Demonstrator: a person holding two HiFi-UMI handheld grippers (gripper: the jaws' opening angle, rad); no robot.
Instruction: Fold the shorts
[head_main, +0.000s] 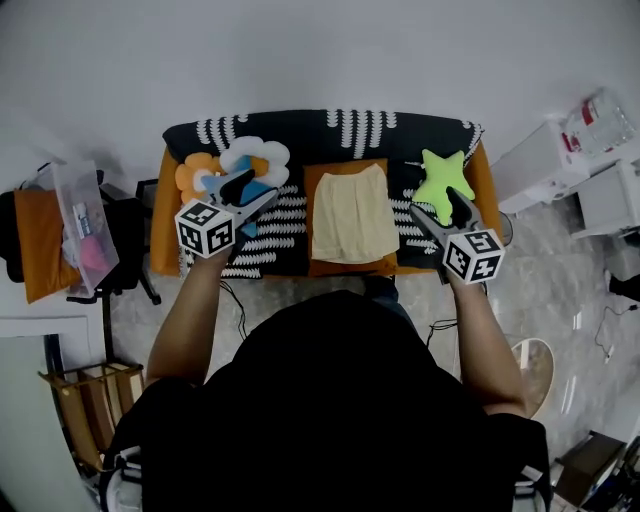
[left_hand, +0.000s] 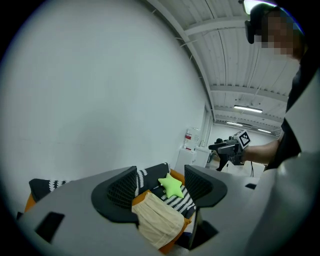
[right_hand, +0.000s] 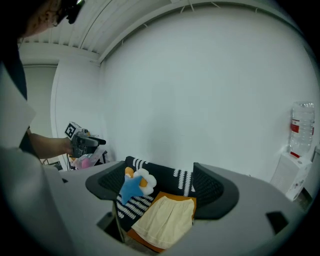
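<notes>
Pale yellow shorts (head_main: 351, 216) lie folded on an orange cushion (head_main: 345, 264) in the middle of a black-and-white striped sofa (head_main: 320, 135). The shorts also show in the left gripper view (left_hand: 157, 221) and the right gripper view (right_hand: 166, 221). My left gripper (head_main: 252, 195) is held up in the air left of the shorts, open and empty. On the other side my right gripper (head_main: 442, 210) is also raised, open, with nothing between its jaws. Neither touches the cloth.
A green star pillow (head_main: 443, 178) lies at the sofa's right. A blue star and a flower-shaped pillow (head_main: 243, 165) lie at its left. A clear box (head_main: 84, 222) stands on a chair at the left, white furniture with a water bottle (head_main: 598, 118) at the right.
</notes>
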